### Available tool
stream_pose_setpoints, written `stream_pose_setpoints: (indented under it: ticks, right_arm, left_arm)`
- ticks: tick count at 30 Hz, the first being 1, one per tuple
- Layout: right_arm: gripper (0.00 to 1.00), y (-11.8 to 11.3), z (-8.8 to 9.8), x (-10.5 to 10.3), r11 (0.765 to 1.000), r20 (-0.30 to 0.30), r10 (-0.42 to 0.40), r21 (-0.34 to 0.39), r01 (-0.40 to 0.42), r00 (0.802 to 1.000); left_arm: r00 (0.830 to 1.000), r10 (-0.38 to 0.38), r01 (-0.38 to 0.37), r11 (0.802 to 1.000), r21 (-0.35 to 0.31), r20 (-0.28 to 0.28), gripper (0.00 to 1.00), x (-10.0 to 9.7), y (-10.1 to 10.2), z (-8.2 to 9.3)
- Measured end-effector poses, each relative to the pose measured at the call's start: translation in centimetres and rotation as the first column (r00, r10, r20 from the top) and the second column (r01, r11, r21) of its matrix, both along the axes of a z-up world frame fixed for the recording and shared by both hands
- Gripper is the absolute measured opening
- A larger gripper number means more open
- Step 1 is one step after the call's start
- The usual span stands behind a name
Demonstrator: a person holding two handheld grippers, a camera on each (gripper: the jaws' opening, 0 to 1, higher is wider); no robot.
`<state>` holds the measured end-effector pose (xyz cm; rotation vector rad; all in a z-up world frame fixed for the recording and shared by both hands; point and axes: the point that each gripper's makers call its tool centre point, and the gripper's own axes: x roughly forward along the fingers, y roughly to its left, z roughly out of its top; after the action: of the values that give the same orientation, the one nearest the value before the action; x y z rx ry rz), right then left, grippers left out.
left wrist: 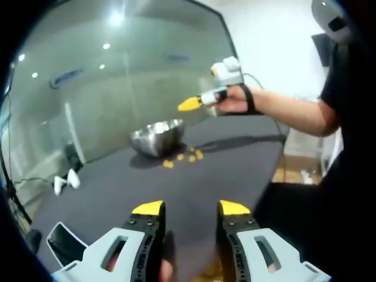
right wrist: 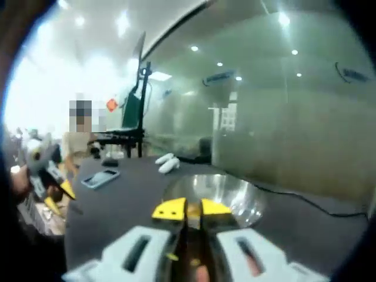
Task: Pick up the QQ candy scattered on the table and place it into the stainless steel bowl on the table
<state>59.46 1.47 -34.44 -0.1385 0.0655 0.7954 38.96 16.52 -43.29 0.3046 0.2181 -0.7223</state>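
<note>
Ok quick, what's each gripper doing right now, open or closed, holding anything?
Left gripper: open, holding nothing, low over the dark grey table.
Right gripper: jaws nearly together above the shiny stainless steel bowl; whether it grips a candy cannot be told.

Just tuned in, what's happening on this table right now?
A person is working two tongs over a dark table. The right tongs hang above the steel bowl, jaws nearly together; whether they hold a candy is hard to tell. The left tongs are open and empty, back from the bowl. Several yellow candies lie on the table beside the bowl.
</note>
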Motion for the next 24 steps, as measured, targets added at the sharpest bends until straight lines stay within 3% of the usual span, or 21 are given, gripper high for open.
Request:
stream_pose_setpoints:
  ticks: [14, 17, 19, 24]
  right_arm:
    - [0.09, 0.7, -0.5, 5.5, 0.999, -0.019, -0.037, -0.026, 0.037, 0.999]
    - [0.09, 0.8, -0.5, 5.9, 0.999, -0.025, -0.038, -0.015, 0.038, 0.999]
    - [0.09, 0.5, -0.3, 6.4, 0.998, 0.003, -0.062, -0.015, 0.062, 0.998]
    - [0.11, 0.7, -1.2, 7.0, 0.999, -0.019, -0.038, -0.017, 0.037, 0.999]
  left_arm:
    - [1.000, -0.017, 0.017, 1.000, 0.006, -0.005, 0.37, 0.2, -0.5, 0.3]
    - [1.000, -0.020, 0.020, 1.000, 0.001, -0.002, 0.37, 0.2, -0.6, 0.5]
    - [1.000, -0.019, 0.019, 1.000, 0.005, -0.002, 0.37, 0.2, -0.7, 0.5]
    - [1.000, -0.019, 0.019, 1.000, 0.007, -0.006, 0.37, 0.2, -0.7, 0.4]
